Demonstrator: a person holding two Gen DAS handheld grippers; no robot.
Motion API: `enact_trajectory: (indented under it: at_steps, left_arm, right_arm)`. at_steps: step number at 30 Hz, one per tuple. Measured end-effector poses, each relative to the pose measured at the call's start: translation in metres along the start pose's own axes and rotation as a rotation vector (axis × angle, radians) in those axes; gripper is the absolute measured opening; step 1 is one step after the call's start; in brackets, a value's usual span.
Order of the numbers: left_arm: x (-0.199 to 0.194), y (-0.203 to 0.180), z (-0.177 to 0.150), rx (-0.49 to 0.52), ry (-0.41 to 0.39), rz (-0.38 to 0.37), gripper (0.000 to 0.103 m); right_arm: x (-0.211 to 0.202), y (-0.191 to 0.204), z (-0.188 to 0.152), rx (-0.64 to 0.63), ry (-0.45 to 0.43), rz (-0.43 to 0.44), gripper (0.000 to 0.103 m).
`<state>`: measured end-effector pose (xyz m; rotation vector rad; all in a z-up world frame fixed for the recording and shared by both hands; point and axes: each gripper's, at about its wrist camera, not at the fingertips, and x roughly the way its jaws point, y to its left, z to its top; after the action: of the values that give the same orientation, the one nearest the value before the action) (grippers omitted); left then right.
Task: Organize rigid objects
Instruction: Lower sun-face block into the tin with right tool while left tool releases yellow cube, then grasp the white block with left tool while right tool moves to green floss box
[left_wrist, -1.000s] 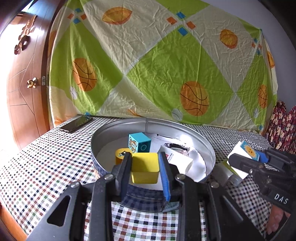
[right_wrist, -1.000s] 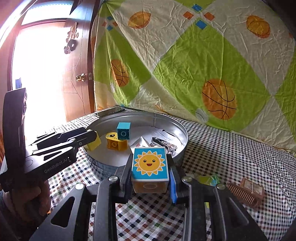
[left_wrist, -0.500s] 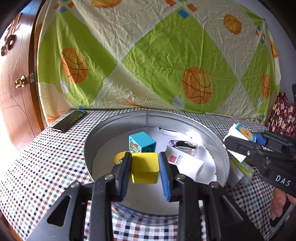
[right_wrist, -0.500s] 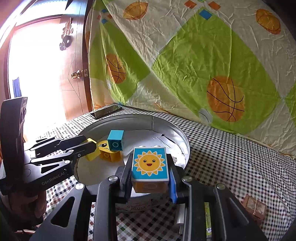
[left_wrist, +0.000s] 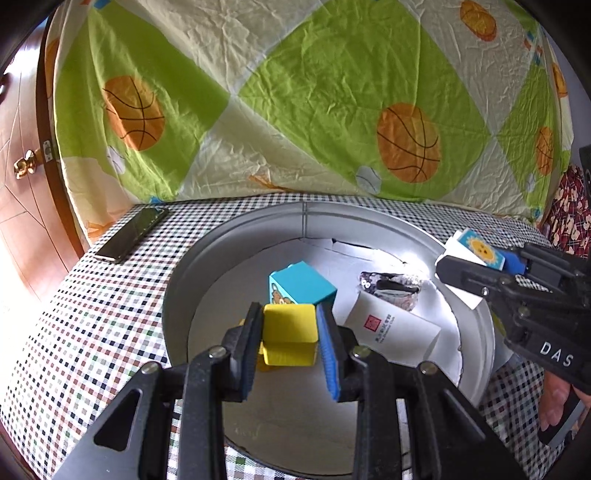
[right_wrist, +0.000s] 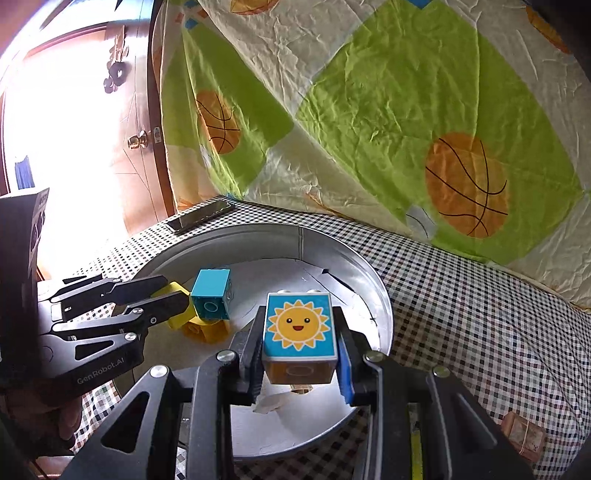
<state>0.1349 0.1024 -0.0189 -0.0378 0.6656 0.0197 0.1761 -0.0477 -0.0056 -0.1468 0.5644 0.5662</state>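
Midway, we carry two blocks over the round tin (left_wrist: 192, 280): our left gripper (left_wrist: 290, 334) pinches a yellow block (left_wrist: 290, 332), and our right gripper (right_wrist: 300, 341) clamps a sun block (right_wrist: 300, 325), both sets of fingers narrowed onto their loads. Already inside the tin lie a teal block (left_wrist: 301, 282), another yellow piece (right_wrist: 207, 330) under the left load, a white card (left_wrist: 391, 328) and a dark crumpled wrapper (left_wrist: 389, 286). By our judgement the sorting is partly done, with both held blocks not yet released. Outside the tin a phone (left_wrist: 131, 238) rests on the checked cloth (left_wrist: 92, 332), and a brown comb-like item (right_wrist: 522, 435) sits near the right edge, perhaps still to collect. Open floor shows in the tin's near half, between the wall and the card. The grippers hang near each other above the rim, so the raised wall and the neighbouring arm bound each descent.
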Motion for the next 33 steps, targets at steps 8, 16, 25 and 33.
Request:
enact_trajectory:
  at_steps: [8,16,25,33]
  left_arm:
    - [0.021,0.006,0.009,0.012,0.050,0.036,0.029]
    - [0.031,0.016,0.014,0.011,0.061,0.064,0.029]
    - [0.004,0.023,0.010,0.002,-0.003,0.146,0.078]
    - [-0.028,0.012,-0.001,-0.010,-0.088,0.147,0.094]
  right_arm:
    - [0.017,0.012,0.001,-0.031,0.037,0.005,0.034]
    - [0.035,0.025,-0.001,-0.054,0.076,0.015,0.034]
    - [0.033,0.026,-0.003,-0.038,0.070,0.069,0.056]
    - [-0.014,-0.011,-0.023,0.020,0.012,0.047,0.061]
